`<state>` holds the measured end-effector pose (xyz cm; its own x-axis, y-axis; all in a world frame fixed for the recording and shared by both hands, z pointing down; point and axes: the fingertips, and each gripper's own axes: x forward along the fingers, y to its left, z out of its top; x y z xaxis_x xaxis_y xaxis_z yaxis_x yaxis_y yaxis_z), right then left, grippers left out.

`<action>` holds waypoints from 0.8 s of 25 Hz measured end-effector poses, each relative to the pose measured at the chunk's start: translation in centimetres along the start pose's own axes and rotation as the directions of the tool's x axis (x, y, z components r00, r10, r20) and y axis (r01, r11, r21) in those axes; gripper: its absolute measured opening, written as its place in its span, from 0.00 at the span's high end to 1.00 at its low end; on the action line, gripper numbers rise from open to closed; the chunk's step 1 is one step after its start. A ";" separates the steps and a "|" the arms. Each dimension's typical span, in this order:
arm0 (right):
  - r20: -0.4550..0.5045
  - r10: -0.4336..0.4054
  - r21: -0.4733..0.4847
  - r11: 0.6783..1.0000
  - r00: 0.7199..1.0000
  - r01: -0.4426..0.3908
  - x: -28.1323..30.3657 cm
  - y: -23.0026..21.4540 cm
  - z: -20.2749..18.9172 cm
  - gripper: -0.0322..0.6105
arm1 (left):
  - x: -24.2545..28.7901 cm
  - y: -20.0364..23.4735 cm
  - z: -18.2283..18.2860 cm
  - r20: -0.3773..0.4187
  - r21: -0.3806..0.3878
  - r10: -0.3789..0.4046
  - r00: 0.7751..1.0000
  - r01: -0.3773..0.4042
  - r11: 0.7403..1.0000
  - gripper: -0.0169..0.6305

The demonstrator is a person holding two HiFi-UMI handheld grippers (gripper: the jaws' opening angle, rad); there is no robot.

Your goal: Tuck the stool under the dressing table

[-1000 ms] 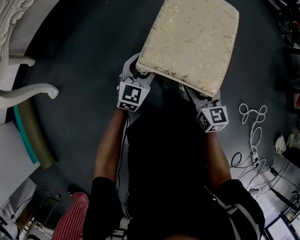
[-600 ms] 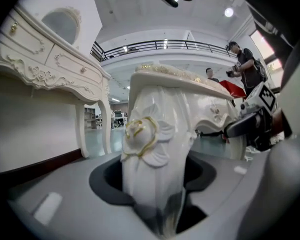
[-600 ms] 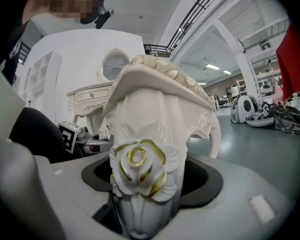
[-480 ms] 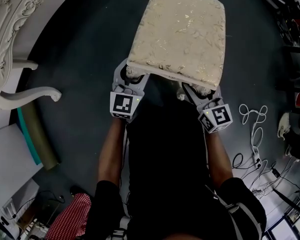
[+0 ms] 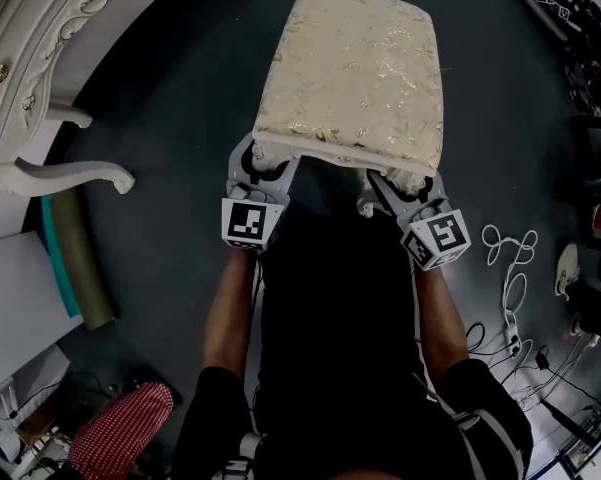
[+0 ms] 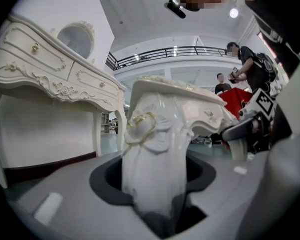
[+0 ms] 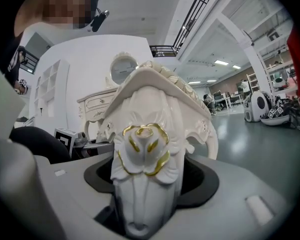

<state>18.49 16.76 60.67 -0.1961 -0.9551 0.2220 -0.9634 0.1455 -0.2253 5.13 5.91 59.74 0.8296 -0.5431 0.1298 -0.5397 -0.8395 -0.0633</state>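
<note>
Stool (image 5: 350, 78) with a square cream cushion of gold-flecked brocade lies at twelve o'clock in the head view, above a dark floor (image 5: 180, 128). The left gripper (image 5: 263, 161) is clamped on its near left leg (image 6: 154, 174). The right gripper (image 5: 398, 186), whose jaws have just been closing, grasps the near right leg (image 7: 145, 184). Both legs are glossy white and carved, each topped with a gilt-edged rose. A white dressing table (image 5: 25, 88) with scrolled relief and curved legs stands at ten o'clock, well apart. The step in hand appears to be carrying the stool. The next move likely calls for swinging toward ten o'clock, squaring the seat to the gap between the table's legs, and sliding it under.
</note>
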 end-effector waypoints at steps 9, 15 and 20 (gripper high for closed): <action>0.020 0.034 0.028 0.999 0.999 -0.035 2.3 1.5 1.7 0.50 | -1.7 2.6 1.4 0.029 -0.002 0.063 0.998 -0.063 0.998 0.59; 0.016 0.082 0.027 0.996 0.997 -0.082 4.6 3.6 2.4 0.50 | -3.5 5.2 1.7 0.027 -0.014 0.118 0.993 -0.118 0.993 0.59; 0.011 0.127 -0.001 0.992 0.992 -0.127 7.5 6.6 3.5 0.51 | -6.0 8.6 1.7 0.034 -0.046 0.186 0.982 -0.185 0.982 0.59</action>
<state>11.30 9.64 57.51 -0.3153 -0.9316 0.1811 -0.9307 0.2663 -0.2507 -4.28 1.89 56.72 0.7188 -0.6903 0.0822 -0.6896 -0.7230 -0.0410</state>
